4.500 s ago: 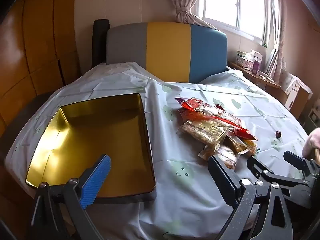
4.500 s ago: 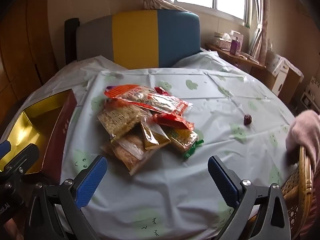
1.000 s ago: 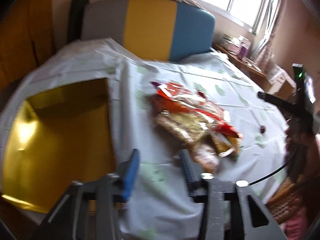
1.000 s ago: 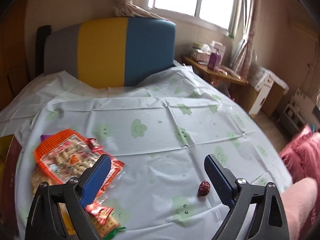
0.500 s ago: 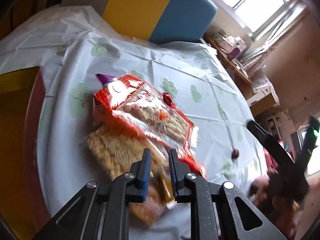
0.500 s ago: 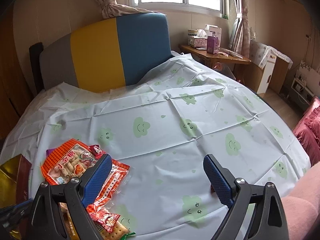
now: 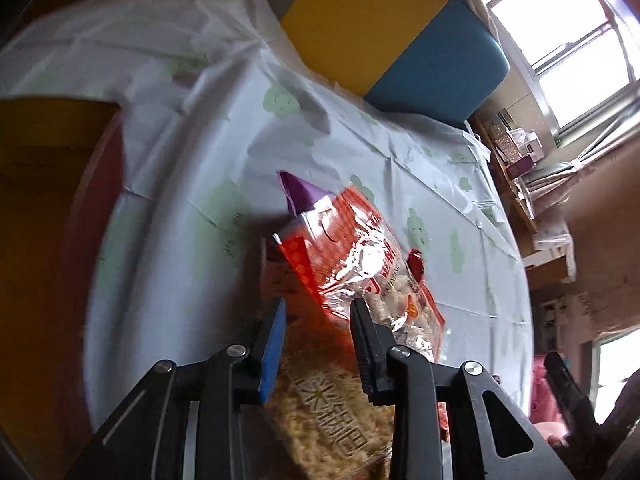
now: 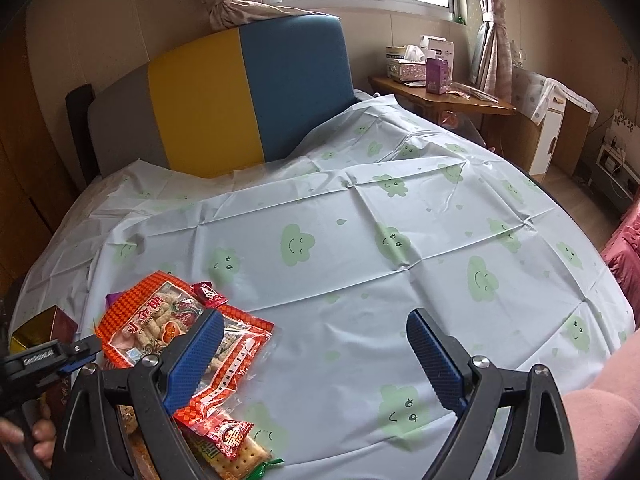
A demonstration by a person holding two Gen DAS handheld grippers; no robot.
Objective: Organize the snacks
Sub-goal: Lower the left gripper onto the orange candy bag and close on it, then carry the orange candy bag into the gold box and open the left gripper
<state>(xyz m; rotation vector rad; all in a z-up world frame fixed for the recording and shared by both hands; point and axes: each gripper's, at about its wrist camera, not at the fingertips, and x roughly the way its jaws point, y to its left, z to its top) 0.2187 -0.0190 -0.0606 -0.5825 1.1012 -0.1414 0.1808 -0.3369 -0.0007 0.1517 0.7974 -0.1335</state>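
A pile of snack packets lies on the table. On top is an orange-red packet [image 7: 360, 256], also in the right wrist view [image 8: 168, 320]. Under it lies a clear noodle-snack packet [image 7: 328, 408]. My left gripper [image 7: 318, 332] stands partly open right over the pile, its jaws either side of the orange packet's near edge; no grip shows. It also appears at the left edge of the right wrist view [image 8: 48, 356]. My right gripper [image 8: 316, 356] is wide open and empty above bare tablecloth, right of the pile. The gold tin box [image 7: 36, 216] sits at the left.
Small red candy packets [image 8: 224, 436] and a cracker packet [image 8: 240, 460] lie at the pile's near side. A grey, yellow and blue headboard [image 8: 224, 96] stands behind the table. A pink sleeve [image 8: 600, 432] is at the right. The white cloud-print tablecloth [image 8: 400, 240] covers the round table.
My left gripper swung from the gold box to the snack pile, narrowed its jaws, then opened them a little around the orange packet. My right gripper moved off to the right of the pile.
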